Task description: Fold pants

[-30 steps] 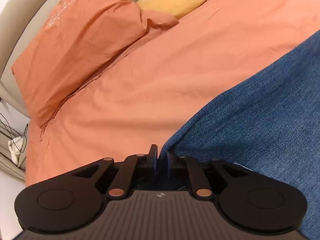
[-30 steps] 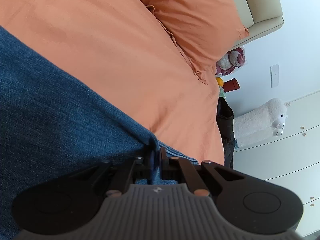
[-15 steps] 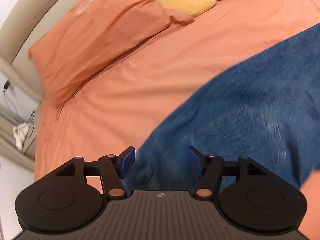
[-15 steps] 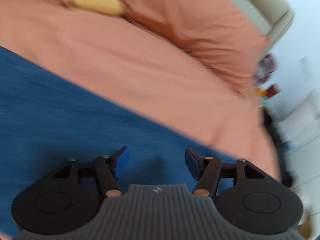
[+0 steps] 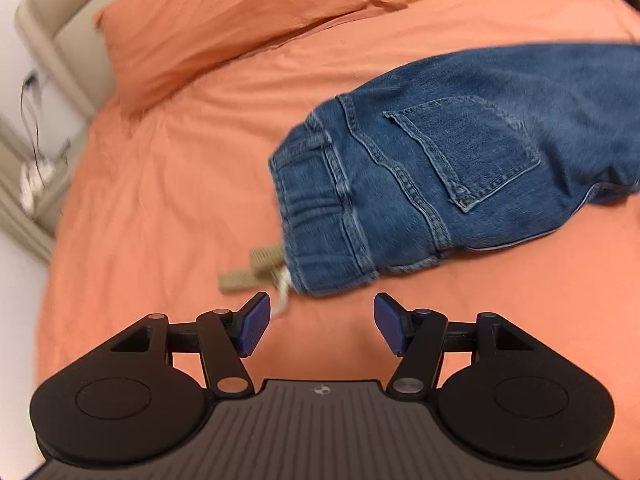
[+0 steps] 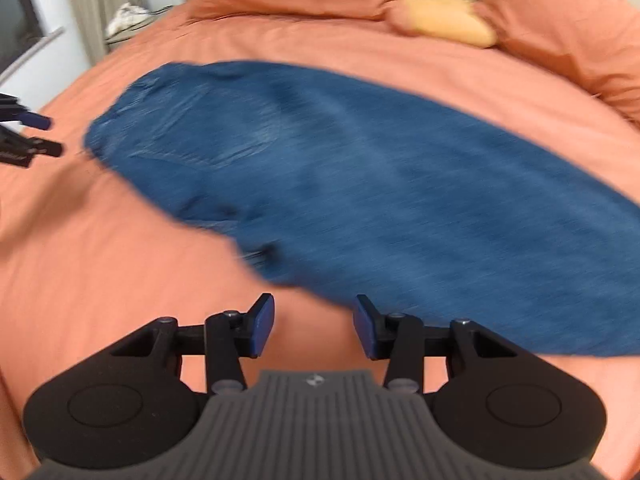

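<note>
Left wrist view: left gripper [image 5: 322, 328] has opened wide, jaws empty; pants [image 5: 440, 184] lie flat on the bed [image 5: 160, 200] at 1 o'clock, apart from it. Right gripper [image 6: 315, 330], narrowing after release, stands part-open, empty.

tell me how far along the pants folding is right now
Done: the jeans lie on the orange bed cover folded lengthwise, one back pocket up, waistband at one end. In hand: nothing. The left gripper stands open; the right gripper is open too, though its jaws have just been closing, nothing between them. Left: the jeans look long and flat, so probably the crosswise folds remain.
</note>
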`<state>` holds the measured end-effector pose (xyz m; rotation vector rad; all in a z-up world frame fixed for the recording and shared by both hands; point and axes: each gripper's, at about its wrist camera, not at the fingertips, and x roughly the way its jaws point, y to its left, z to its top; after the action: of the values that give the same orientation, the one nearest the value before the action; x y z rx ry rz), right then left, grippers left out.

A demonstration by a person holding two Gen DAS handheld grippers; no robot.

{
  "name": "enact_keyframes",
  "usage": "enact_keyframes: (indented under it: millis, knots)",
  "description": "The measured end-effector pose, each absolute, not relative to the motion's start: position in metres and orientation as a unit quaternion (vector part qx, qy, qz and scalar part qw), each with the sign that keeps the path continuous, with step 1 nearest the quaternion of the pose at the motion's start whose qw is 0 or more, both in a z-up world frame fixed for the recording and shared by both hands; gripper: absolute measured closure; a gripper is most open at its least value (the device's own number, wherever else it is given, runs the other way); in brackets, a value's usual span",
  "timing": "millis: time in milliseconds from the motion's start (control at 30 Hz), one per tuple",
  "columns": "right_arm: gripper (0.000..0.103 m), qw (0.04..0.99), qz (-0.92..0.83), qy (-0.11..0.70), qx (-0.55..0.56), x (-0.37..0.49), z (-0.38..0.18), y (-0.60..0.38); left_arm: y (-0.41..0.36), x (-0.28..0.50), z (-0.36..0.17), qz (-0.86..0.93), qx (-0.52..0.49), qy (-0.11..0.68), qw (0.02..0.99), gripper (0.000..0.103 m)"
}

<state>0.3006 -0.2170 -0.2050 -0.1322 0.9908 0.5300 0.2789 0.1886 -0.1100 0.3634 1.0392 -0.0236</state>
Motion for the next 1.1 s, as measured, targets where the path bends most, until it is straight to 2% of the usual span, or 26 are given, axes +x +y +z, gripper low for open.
enact_keyframes:
  millis: [167,300,400,433,467,500,667,800,867,933,1033,1067,1100]
  knots:
    - [0.067,0.85,0.257,0.457,-0.057,0.298,-0.219,-0.182,0.208,0.275,-0.118,-0.004,0.052,0.497,0.866,0.033]
    - [0.066,0.867,0.229,0.428,-0.111,0.313,-0.219,-0.16,0.226,0.278,-0.12,-0.005,-0.038,0.489,0.871,0.032]
    - [0.066,0.864,0.215,0.444,-0.097,0.329,-0.223,-0.157,0.246,0.282,-0.128,0.002,-0.141,0.483,0.864,0.023]
    - [0.068,0.86,0.216,0.454,-0.083,0.333,-0.227,-0.158,0.252,0.283,-0.133,0.009,-0.177,0.479,0.86,0.022]
    - [0.077,0.855,0.218,0.464,-0.071,0.336,-0.23,-0.158,0.257,0.284,-0.139,0.014,-0.21,0.476,0.854,0.022]
    - [0.096,0.848,0.227,0.475,-0.059,0.336,-0.233,-0.159,0.262,0.286,-0.146,0.018,-0.241,0.474,0.847,0.022]
    - [0.097,0.837,0.247,0.477,-0.108,0.32,-0.241,-0.149,0.273,0.291,-0.189,0.029,-0.353,0.447,0.822,0.019]
    - [0.098,0.837,0.24,0.484,-0.084,0.327,-0.244,-0.155,0.278,0.291,-0.213,0.048,-0.416,0.402,0.815,0.015]
    - [0.097,0.836,0.239,0.485,-0.089,0.329,-0.246,-0.151,0.275,0.297,-0.216,0.06,-0.417,0.383,0.822,0.025]
    - [0.095,0.836,0.236,0.485,-0.096,0.33,-0.247,-0.149,0.271,0.303,-0.214,0.079,-0.418,0.382,0.821,0.03]
    - [0.093,0.839,0.231,0.484,-0.09,0.332,-0.248,-0.15,0.268,0.306,-0.207,0.097,-0.407,0.385,0.823,0.049]
    - [0.093,0.84,0.232,0.483,-0.087,0.332,-0.248,-0.151,0.269,0.307,-0.203,0.098,-0.4,0.387,0.825,0.058]
    - [0.097,0.84,0.232,0.483,-0.086,0.332,-0.248,-0.152,0.27,0.308,-0.198,0.098,-0.393,0.391,0.827,0.061]
